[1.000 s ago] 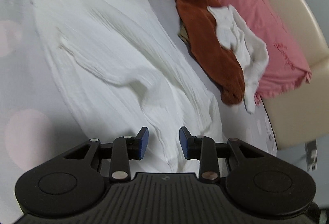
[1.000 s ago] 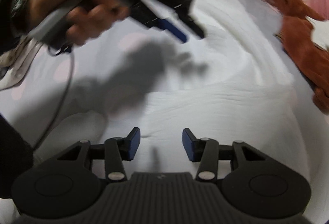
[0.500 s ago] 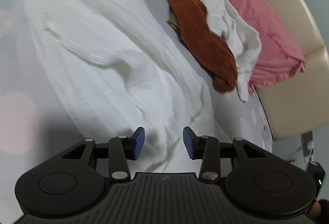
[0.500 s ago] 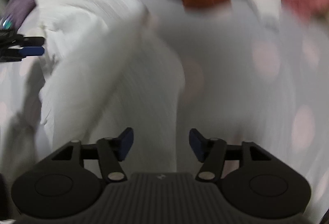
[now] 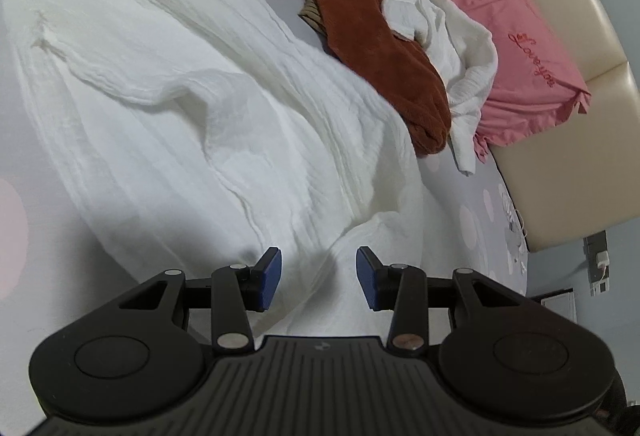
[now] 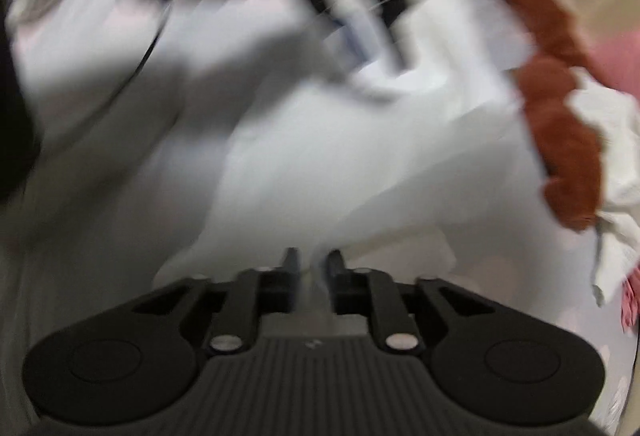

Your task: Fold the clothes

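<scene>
Likely the main risk is a thin pinch: the right gripper (image 6: 313, 263) has its fingers nearly pressed together on what looks like an edge of the white garment (image 5: 192, 84), though blur makes that uncertain, and a quick pull could slip it free or drag the brown garment (image 5: 372, 36) lying against it. That white garment lies spread across the bed (image 5: 36, 244), toward the headboard edge. Meanwhile the left gripper (image 5: 319, 278) hangs over a fold, fingers spread wide, holding nothing.
</scene>
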Demonstrator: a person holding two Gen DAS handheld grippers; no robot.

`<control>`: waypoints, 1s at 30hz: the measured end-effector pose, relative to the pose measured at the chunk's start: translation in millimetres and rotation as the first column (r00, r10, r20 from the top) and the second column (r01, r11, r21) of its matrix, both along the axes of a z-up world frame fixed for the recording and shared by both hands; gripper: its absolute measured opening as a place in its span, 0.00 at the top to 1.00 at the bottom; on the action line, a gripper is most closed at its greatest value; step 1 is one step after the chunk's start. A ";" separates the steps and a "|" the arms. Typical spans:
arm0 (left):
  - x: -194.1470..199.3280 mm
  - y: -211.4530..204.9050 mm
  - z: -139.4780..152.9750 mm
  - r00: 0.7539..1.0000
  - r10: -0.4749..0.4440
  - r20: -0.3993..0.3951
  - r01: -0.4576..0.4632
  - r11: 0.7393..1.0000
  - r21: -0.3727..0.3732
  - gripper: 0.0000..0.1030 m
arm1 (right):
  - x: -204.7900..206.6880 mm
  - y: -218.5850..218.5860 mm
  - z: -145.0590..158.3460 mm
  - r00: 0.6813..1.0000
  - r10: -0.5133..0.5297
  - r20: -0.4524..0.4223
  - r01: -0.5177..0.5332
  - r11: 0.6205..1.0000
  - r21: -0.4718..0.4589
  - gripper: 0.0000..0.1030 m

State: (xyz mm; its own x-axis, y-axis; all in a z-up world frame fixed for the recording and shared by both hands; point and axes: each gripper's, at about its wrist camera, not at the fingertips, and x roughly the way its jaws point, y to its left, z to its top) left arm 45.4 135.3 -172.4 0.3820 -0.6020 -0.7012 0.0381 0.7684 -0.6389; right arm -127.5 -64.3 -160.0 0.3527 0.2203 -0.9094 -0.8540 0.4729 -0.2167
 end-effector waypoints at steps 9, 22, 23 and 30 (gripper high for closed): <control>-4.6 -2.7 -3.7 1.000 -0.022 -0.020 0.022 1.000 0.000 0.63 | 92.7 -86.8 50.6 0.910 -0.326 -0.257 0.397 0.864 0.311 0.55; -6.8 3.5 -5.9 1.000 0.003 -0.025 -0.004 1.000 -0.025 0.62 | 187.6 -128.3 -50.1 0.647 -0.352 -0.677 0.611 0.770 0.183 0.55; -6.8 4.4 -6.2 1.000 0.007 -0.027 -0.007 1.000 -0.028 0.62 | 186.3 -127.0 -57.7 0.617 -0.369 -0.695 0.634 0.756 0.162 0.55; -7.0 11.6 -8.3 0.999 0.030 -0.028 -0.031 0.999 -0.033 0.62 | 173.4 -145.8 -38.6 0.577 -0.383 -0.721 0.736 0.627 0.255 0.99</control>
State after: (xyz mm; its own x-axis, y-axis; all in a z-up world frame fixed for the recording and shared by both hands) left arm 38.4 146.9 -180.7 0.3814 -0.6137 -0.6913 -0.0030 0.7470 -0.6649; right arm 45.9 -210.1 -198.6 0.0431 0.6197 -0.7836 -0.2215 0.7708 0.5974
